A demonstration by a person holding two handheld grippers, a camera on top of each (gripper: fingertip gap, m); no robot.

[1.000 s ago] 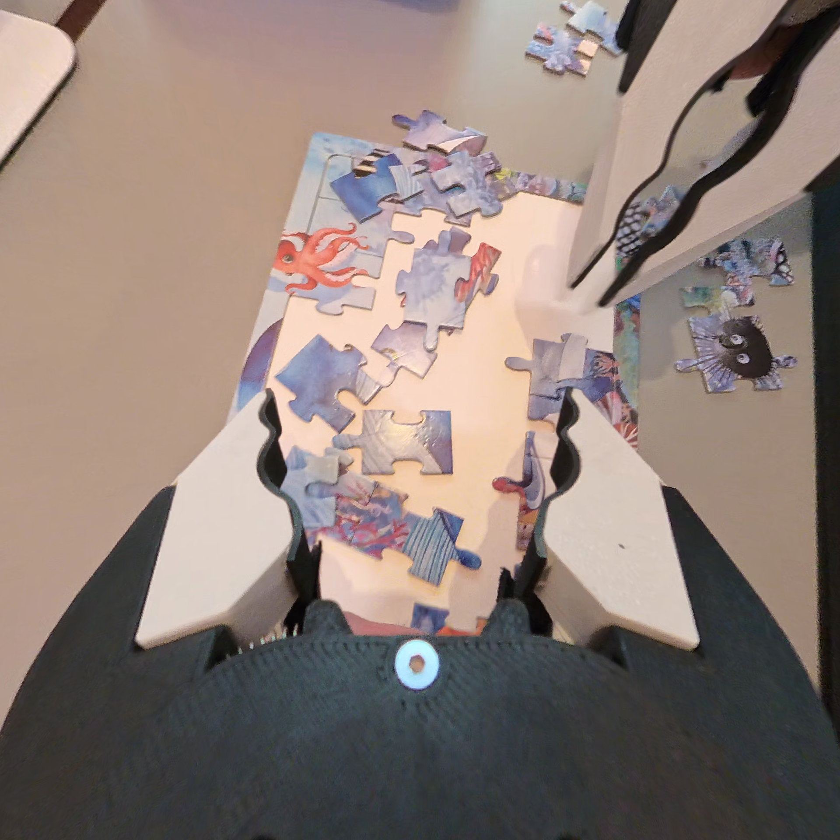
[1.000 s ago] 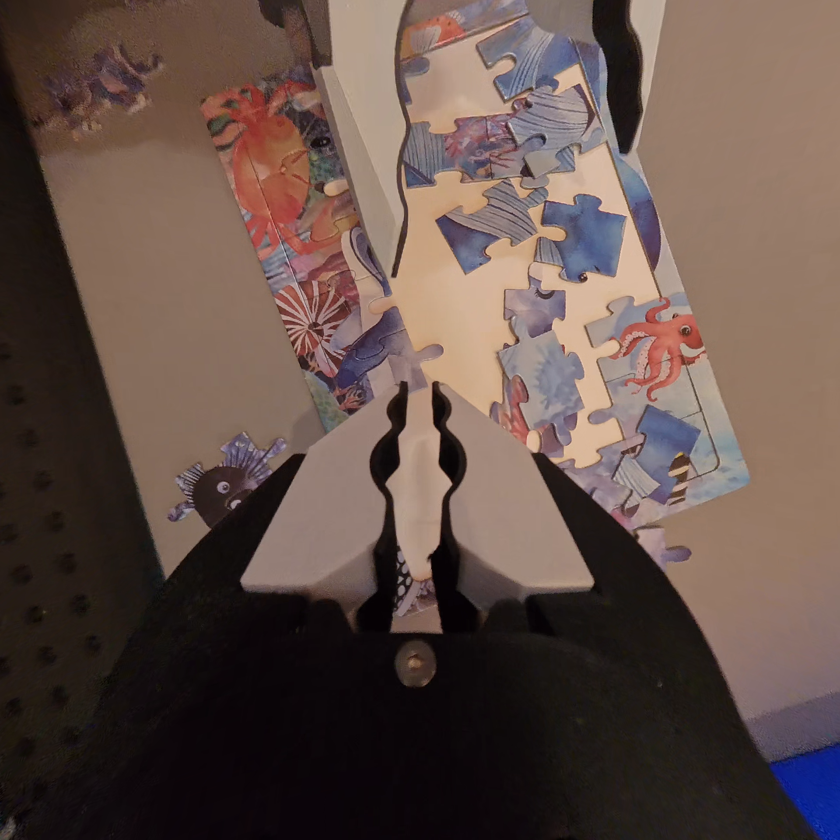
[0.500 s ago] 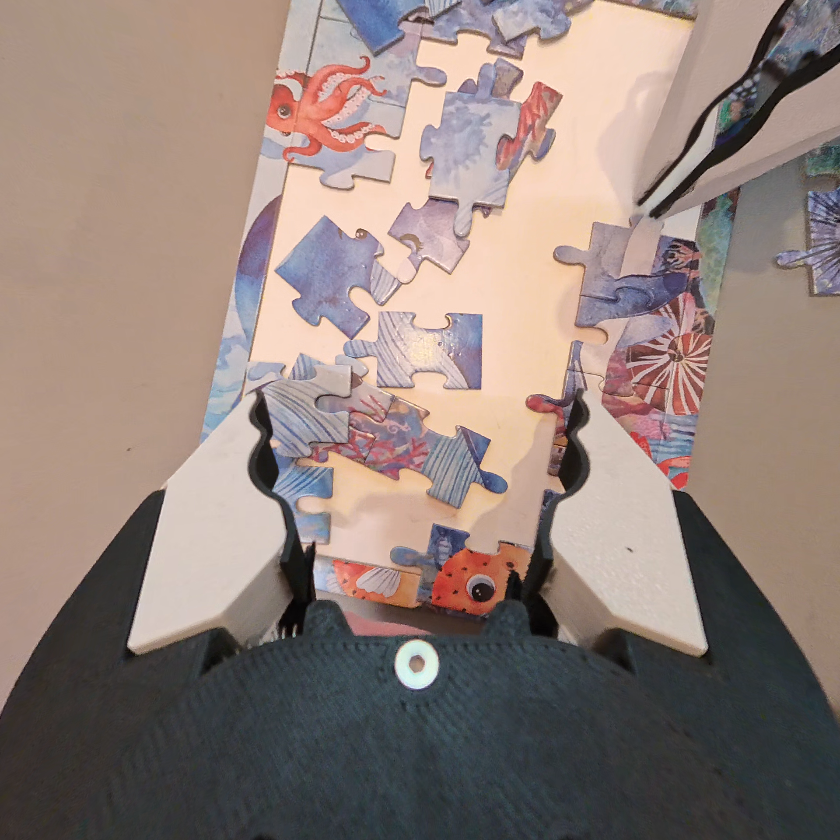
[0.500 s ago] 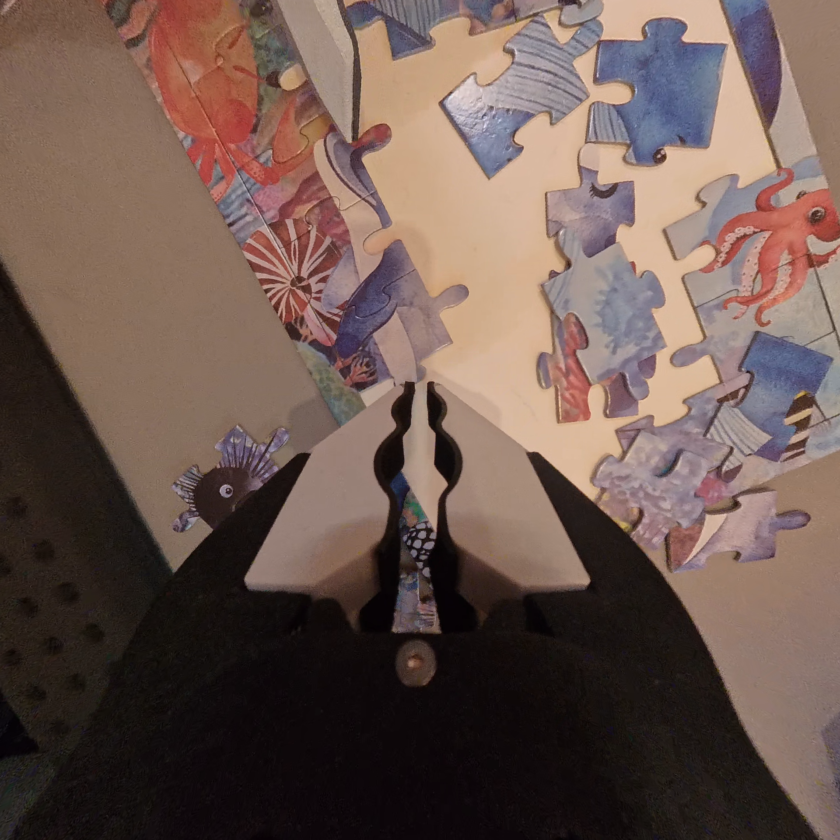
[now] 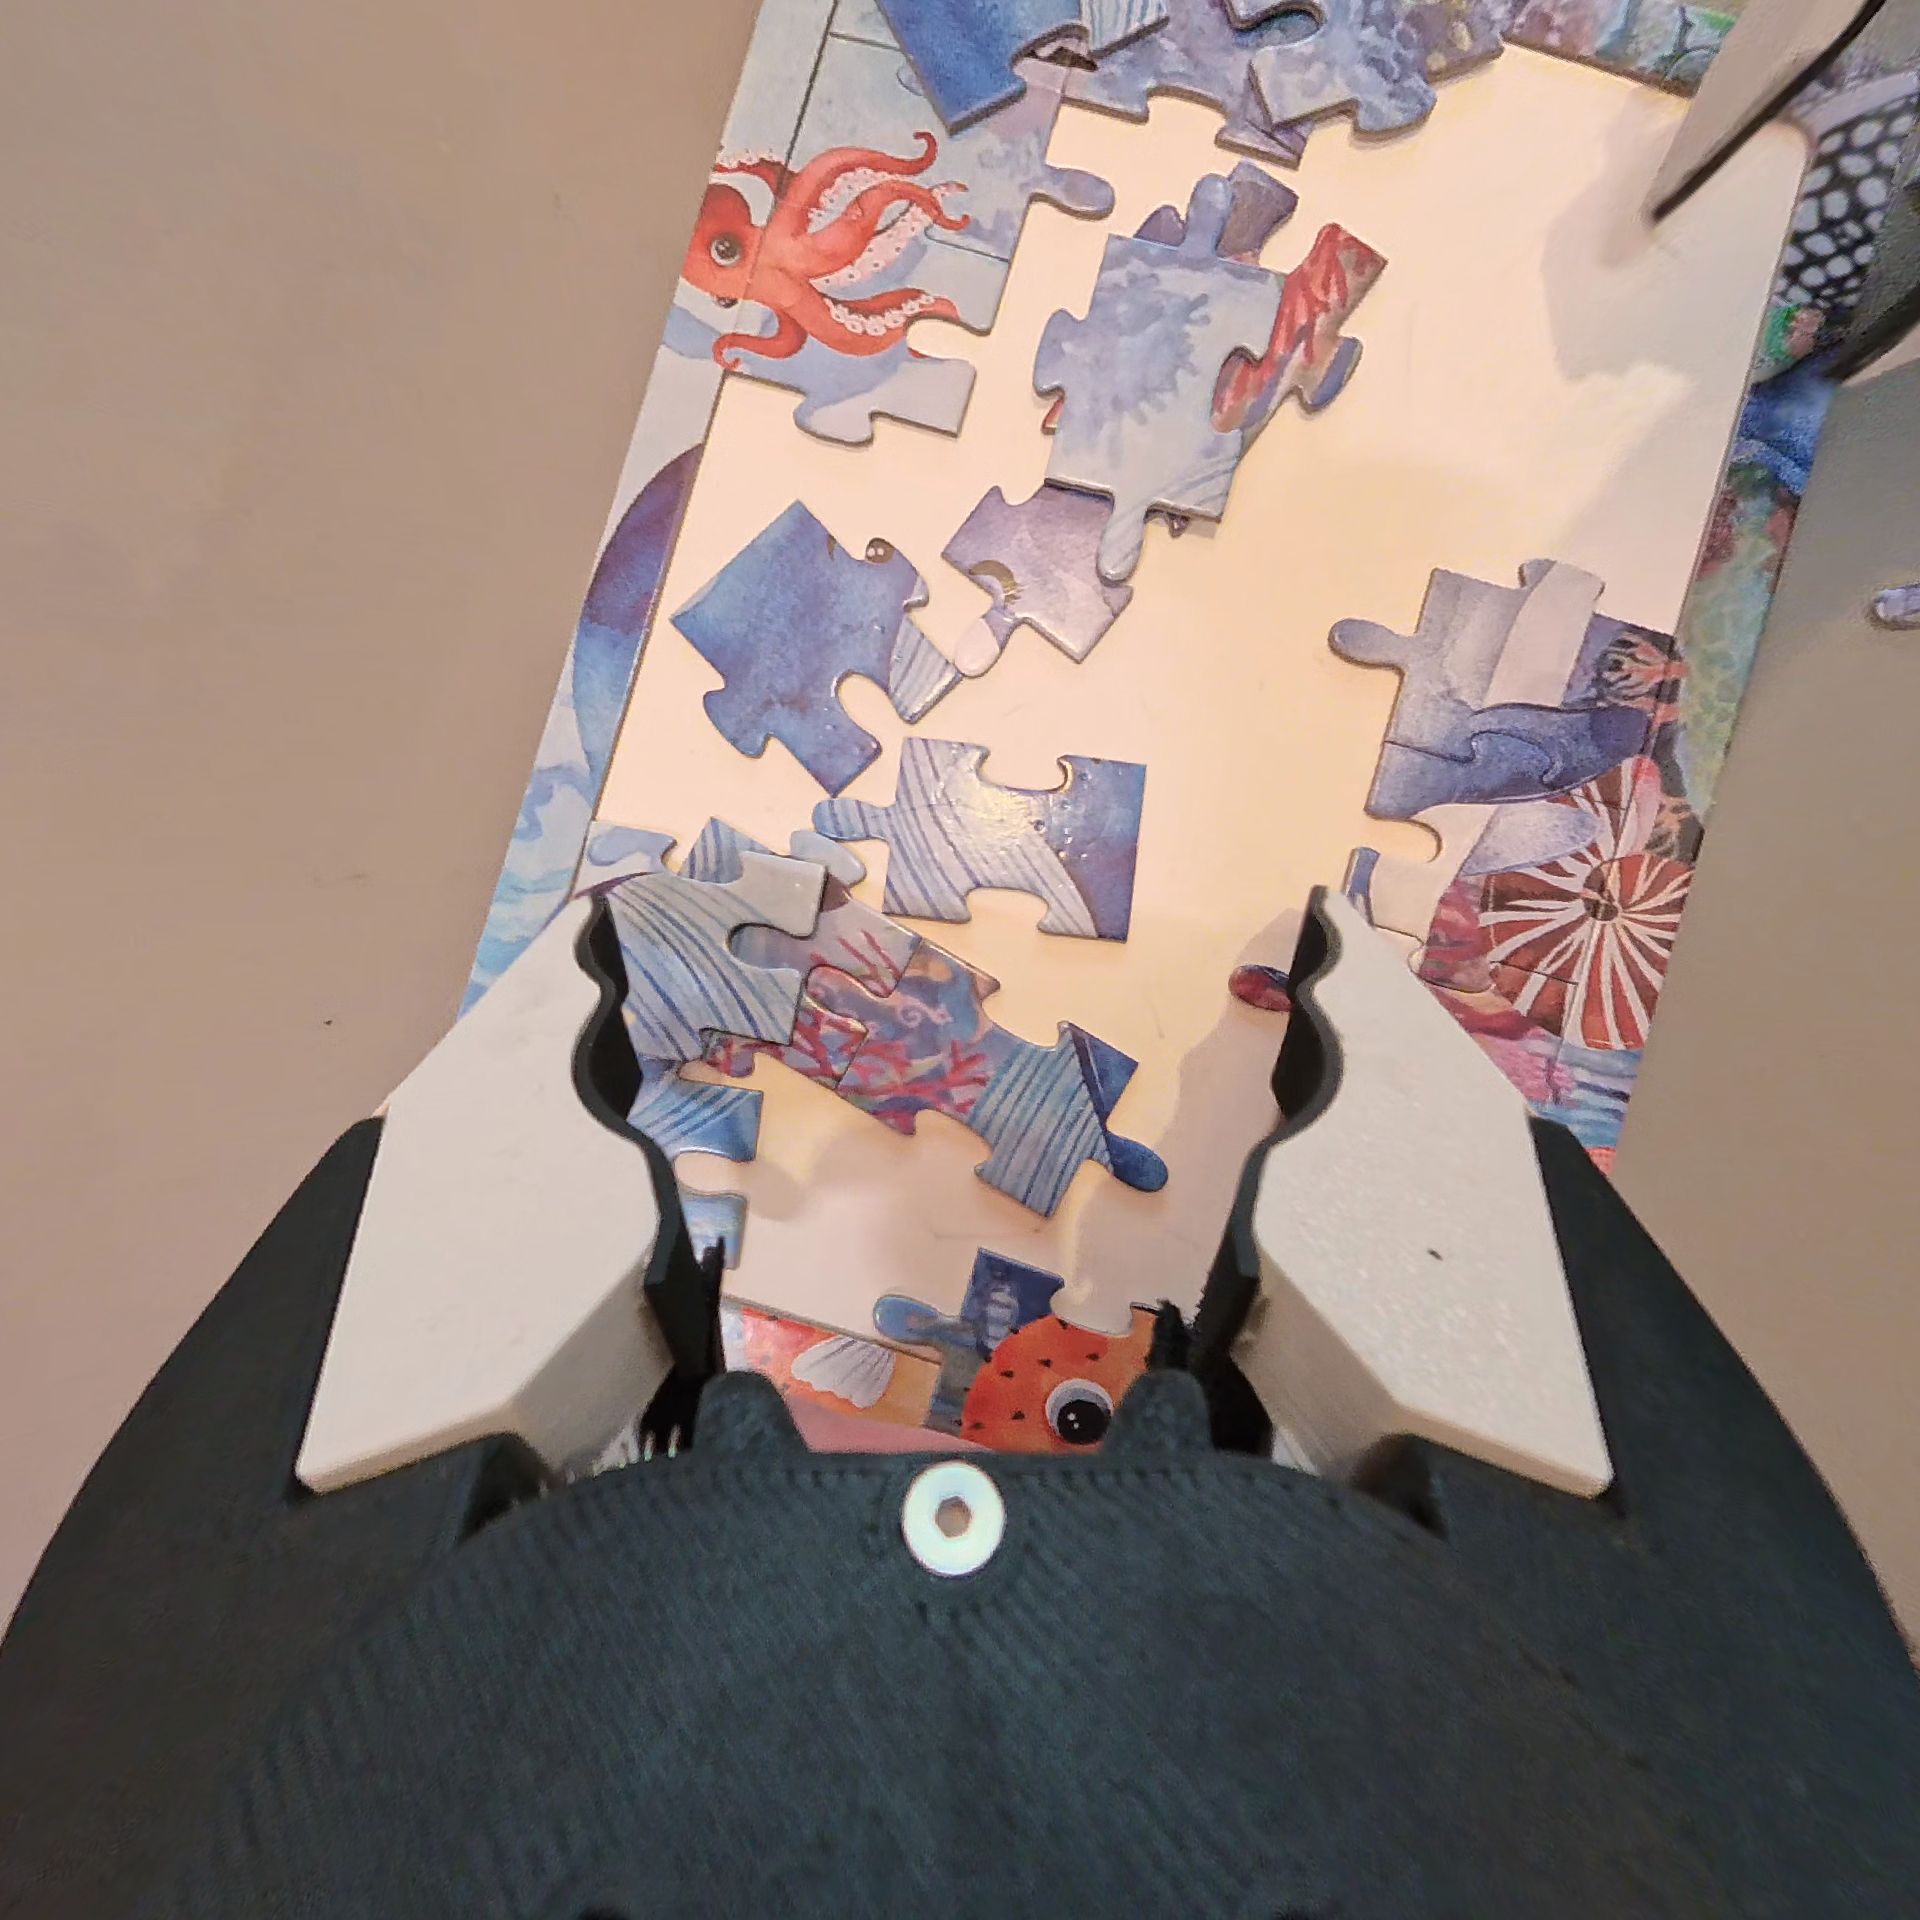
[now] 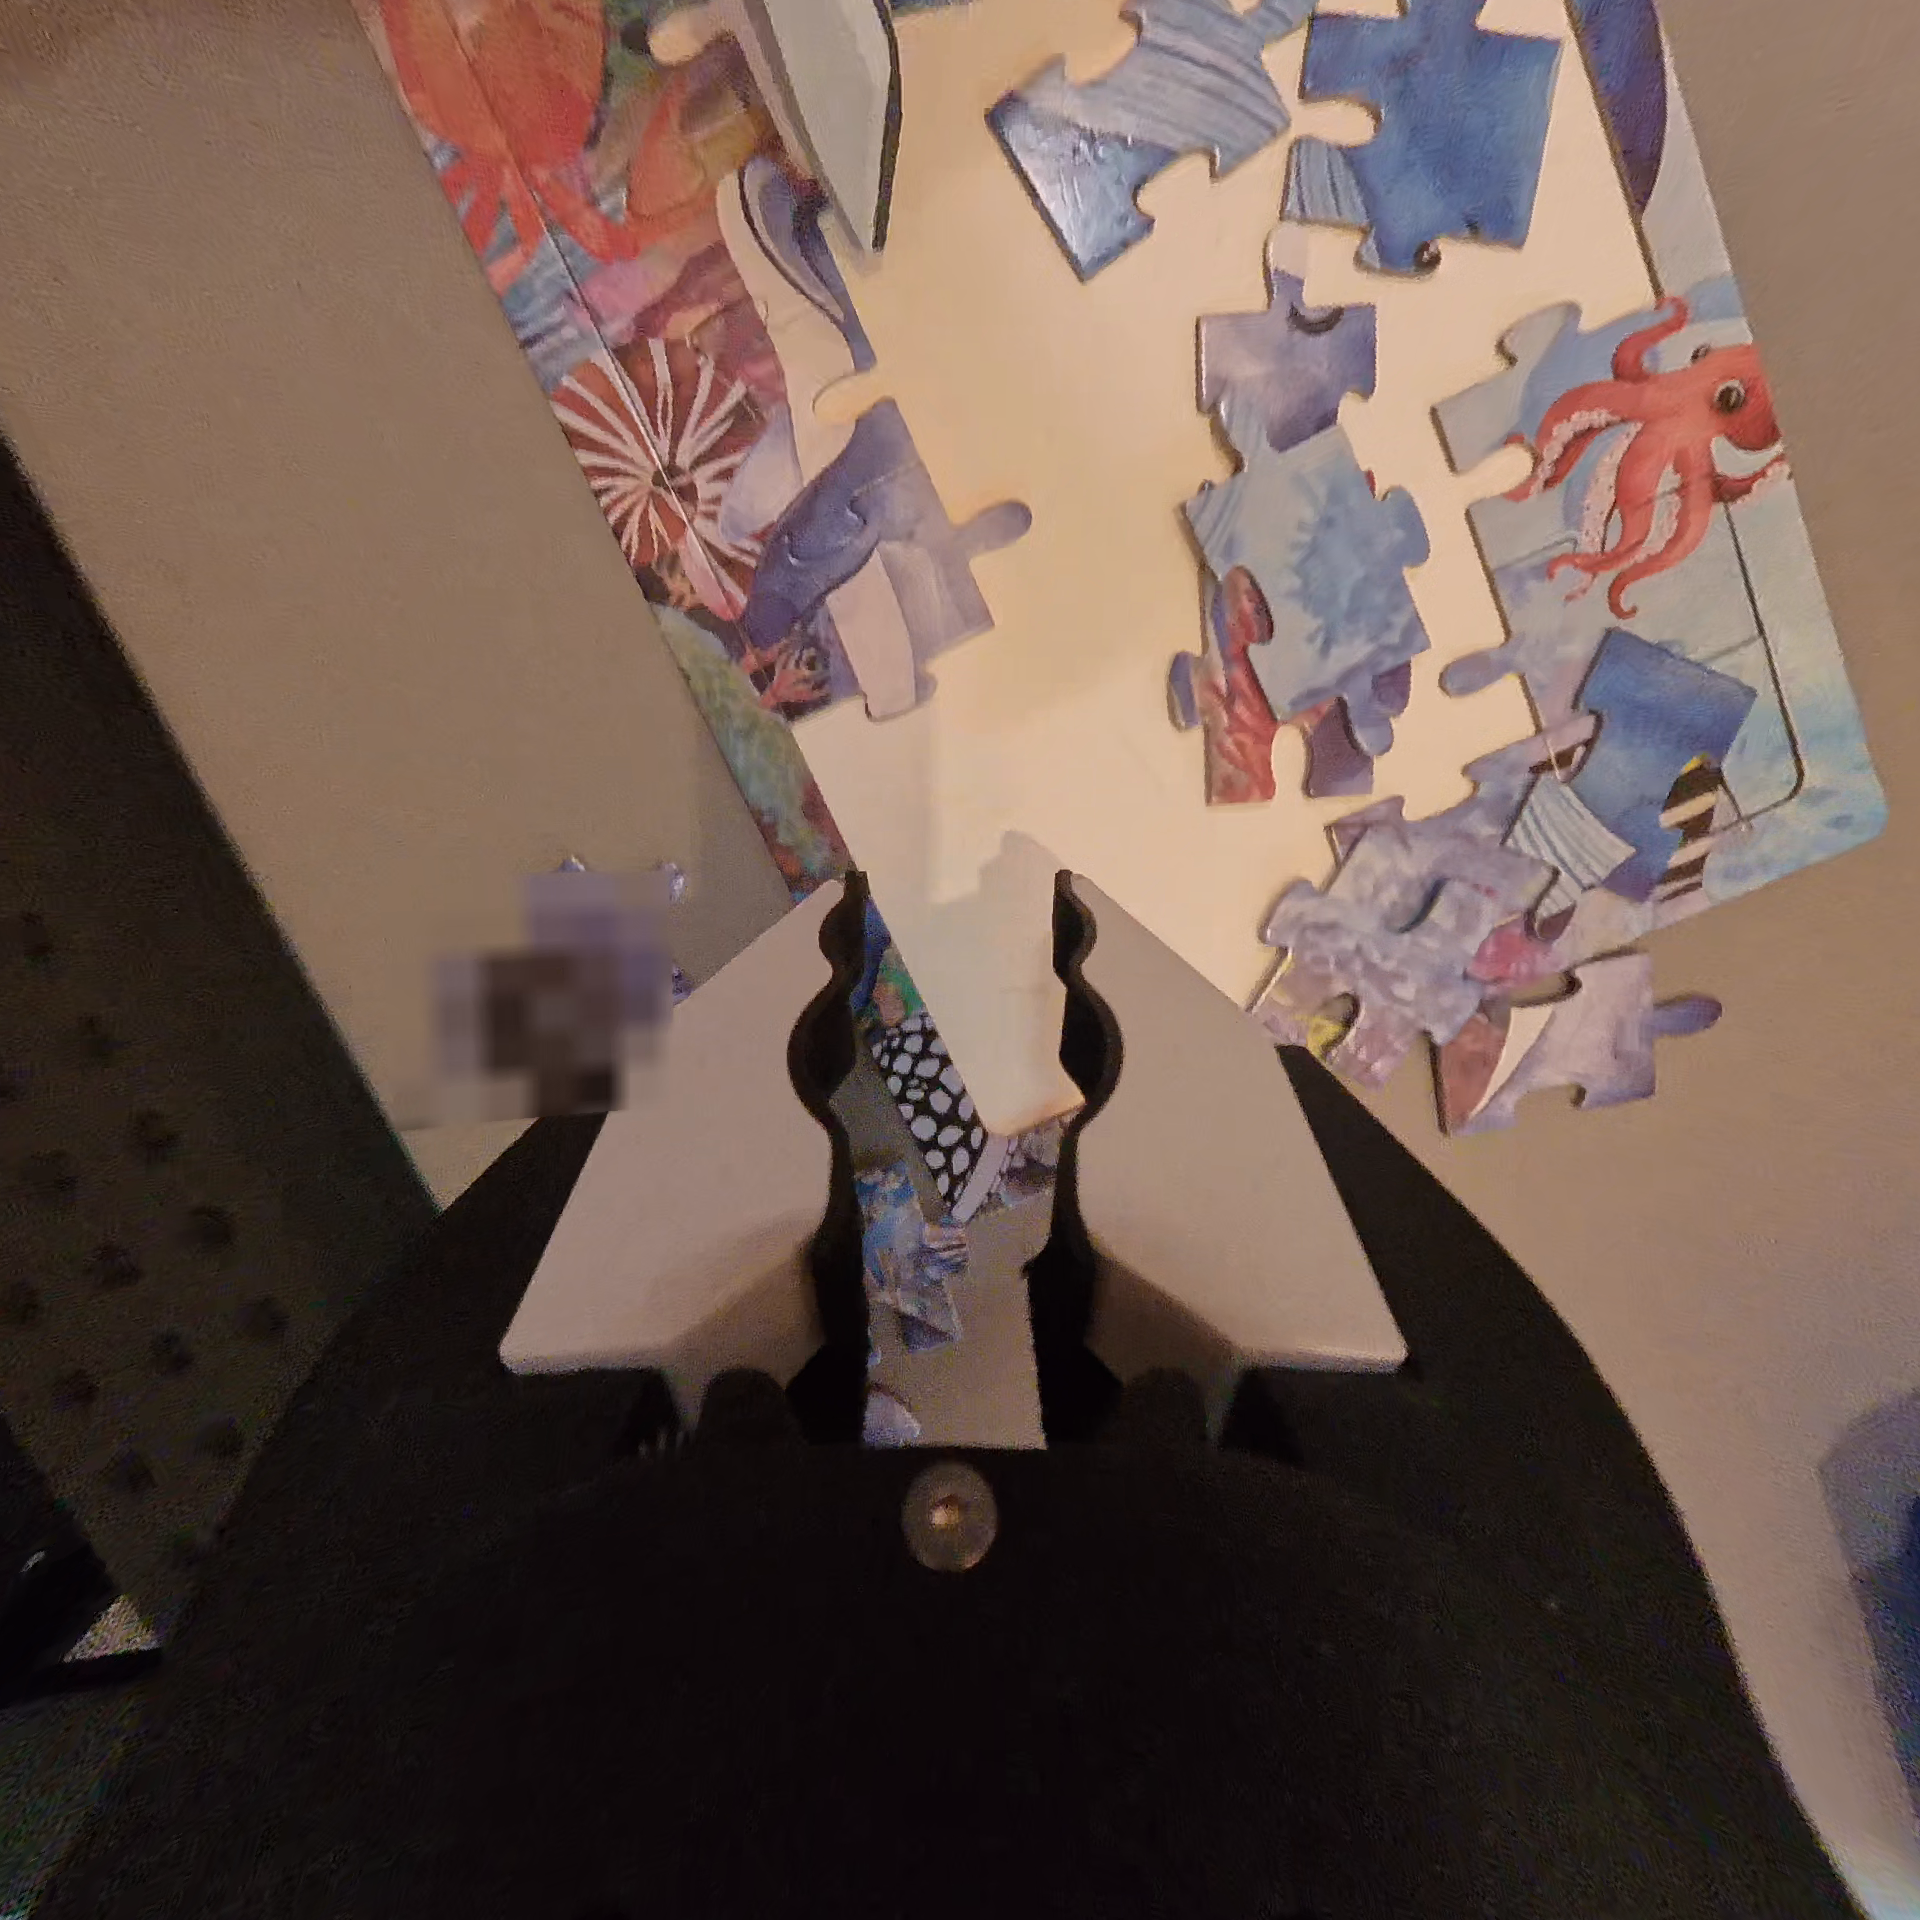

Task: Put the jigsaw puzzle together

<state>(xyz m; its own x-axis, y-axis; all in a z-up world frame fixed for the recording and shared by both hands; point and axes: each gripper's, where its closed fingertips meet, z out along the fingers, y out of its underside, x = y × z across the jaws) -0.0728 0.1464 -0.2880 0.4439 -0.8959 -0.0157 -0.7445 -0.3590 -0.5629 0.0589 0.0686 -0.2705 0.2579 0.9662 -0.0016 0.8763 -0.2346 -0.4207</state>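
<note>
The puzzle tray (image 5: 1351, 416) has a bare cream base with several loose blue pieces on it. Among them are a dark blue piece (image 5: 790, 634), a striped piece (image 5: 1008, 842) and a pale piece with red coral (image 5: 1153, 374). An octopus piece (image 5: 831, 239) sits fitted at the tray's left side. My left gripper (image 5: 958, 904) is open and empty, low over a cluster of striped and coral pieces (image 5: 883, 1039). My right gripper (image 6: 961, 883) is partly open over the tray's corner, with nothing between the fingers. It also shows in the left wrist view (image 5: 1704, 135).
Fitted pieces with a red-and-white shell (image 5: 1558, 914) line the right side, and an orange fish (image 5: 1049, 1382) the near end. A heap of pale pieces (image 6: 1403, 935) overhangs the far end onto the beige table (image 5: 260, 520). A dark perforated surface (image 6: 156, 1143) borders the table.
My left gripper has come lower and back toward the near end of the tray, still open. My right gripper has moved closer to the tray corner and its jaws have gone from nearly shut to partly open.
</note>
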